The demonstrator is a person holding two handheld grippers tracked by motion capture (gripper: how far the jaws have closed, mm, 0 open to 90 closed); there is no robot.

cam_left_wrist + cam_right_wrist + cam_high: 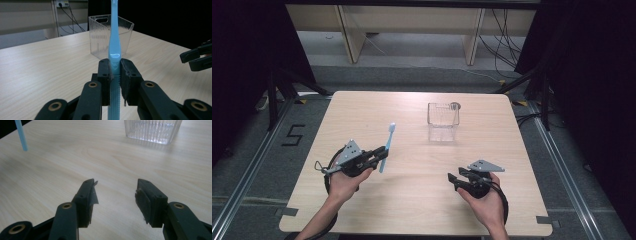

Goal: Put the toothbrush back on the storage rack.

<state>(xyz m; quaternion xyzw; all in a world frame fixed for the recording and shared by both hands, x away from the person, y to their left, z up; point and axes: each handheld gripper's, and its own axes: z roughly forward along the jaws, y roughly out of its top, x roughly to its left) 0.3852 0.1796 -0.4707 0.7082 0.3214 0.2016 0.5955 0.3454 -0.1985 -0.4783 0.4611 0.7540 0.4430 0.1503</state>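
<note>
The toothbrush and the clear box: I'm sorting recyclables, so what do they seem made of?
Toothbrush: likely plastic, light blue and glossy, with a bright highlight on the handle. Clear box: probably hard transparent plastic rather than glass, judging by its fine moulded ribs and cut-out handle slot.

We note a light wooden table (pixel 412 200), rounded corners; one clear ribbed plastic container (pixel 443 121) stands on its far half.
</note>
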